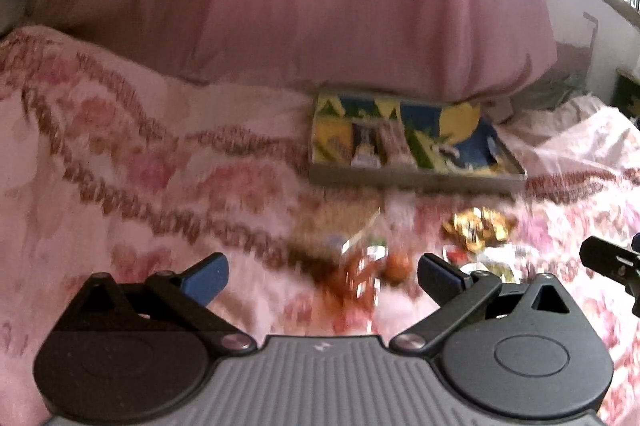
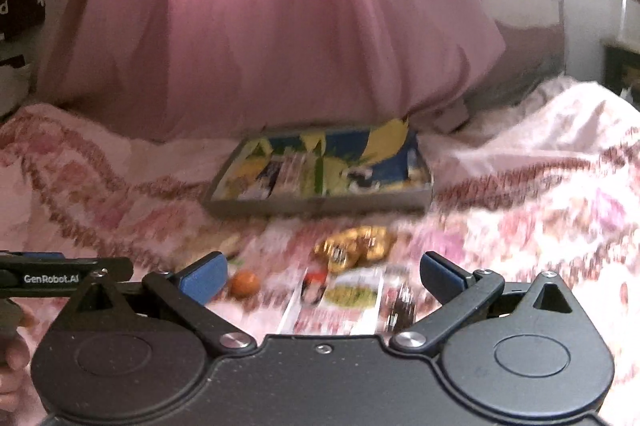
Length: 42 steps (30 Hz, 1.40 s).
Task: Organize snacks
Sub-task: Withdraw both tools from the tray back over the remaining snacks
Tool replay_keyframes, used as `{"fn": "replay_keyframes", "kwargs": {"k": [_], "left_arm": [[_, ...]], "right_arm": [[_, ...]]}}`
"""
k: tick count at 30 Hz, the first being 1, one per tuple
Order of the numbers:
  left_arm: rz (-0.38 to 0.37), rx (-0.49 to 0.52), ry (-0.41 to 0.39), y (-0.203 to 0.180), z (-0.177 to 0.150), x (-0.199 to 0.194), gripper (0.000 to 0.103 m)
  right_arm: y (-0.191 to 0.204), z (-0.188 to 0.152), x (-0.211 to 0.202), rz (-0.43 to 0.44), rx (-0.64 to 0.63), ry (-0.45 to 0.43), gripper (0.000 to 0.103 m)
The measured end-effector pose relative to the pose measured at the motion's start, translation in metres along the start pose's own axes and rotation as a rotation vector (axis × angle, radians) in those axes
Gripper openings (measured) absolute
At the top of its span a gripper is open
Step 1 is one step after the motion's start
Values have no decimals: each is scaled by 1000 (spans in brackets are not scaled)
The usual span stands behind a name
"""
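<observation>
Both views blurred by motion. Left gripper [image 1: 322,276] jaws wide apart, nothing in them, hovering low over the bed [image 1: 120,162] with its pink floral cover. Between its fingers, on the cover, a reddish-brown wrapper [image 1: 356,278] and just beside it a small orange ball [image 1: 398,266]; too blurred to tell more. Right gripper [image 2: 323,276] jaws also wide apart and empty. Ahead of it a flat packet [image 2: 344,302] with a green and white label lies on the cover, a dark wrapped piece [image 2: 402,306] at its right edge, the orange ball [image 2: 244,284] to its left near the left finger. A gold wrapper [image 2: 356,244] sits just past the packet; it also shows in the left view [image 1: 478,226], to the right. Farther back a shallow box [image 2: 320,204] with a blue and yellow printed inside rests on the bed, a few bar-shaped snacks [image 2: 280,174] lined up in its left part, well apart from the loose snacks. Behind the box hangs a pink curtain [image 2: 272,26]. The left gripper's side shows at the left edge of the right view, a hand [image 2: 14,354] below it.
</observation>
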<state>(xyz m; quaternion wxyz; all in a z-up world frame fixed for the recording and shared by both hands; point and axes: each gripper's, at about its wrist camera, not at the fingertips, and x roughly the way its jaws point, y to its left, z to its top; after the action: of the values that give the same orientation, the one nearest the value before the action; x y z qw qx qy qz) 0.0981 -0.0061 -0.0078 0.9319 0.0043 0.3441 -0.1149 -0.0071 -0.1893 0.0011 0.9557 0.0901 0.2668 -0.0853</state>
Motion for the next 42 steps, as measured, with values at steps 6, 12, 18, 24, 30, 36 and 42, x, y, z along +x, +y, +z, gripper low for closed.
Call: {"fn": "replay_keyframes", "kwargs": {"k": [6, 12, 18, 24, 30, 36, 42], "left_arm": [[-4, -5, 42, 1, -25, -20, 103], [12, -32, 65, 5, -37, -32, 103], [18, -9, 65, 3, -38, -34, 103], [18, -26, 75, 6, -38, -31, 103], [26, -30, 92, 6, -37, -28, 103], [22, -45, 117, 8, -32, -24, 103], [-1, -100, 170, 17, -24, -12, 103]], "right_arm": [[8, -13, -16, -17, -14, 26, 102], [9, -18, -22, -22, -1, 50, 102], [9, -22, -13, -9, -6, 117, 102], [13, -24, -8, 7, -28, 143, 102], [17, -23, -2, 25, -41, 164, 102], [16, -18, 6, 51, -32, 193, 102], [13, -12, 22, 52, -4, 229, 102]]}}
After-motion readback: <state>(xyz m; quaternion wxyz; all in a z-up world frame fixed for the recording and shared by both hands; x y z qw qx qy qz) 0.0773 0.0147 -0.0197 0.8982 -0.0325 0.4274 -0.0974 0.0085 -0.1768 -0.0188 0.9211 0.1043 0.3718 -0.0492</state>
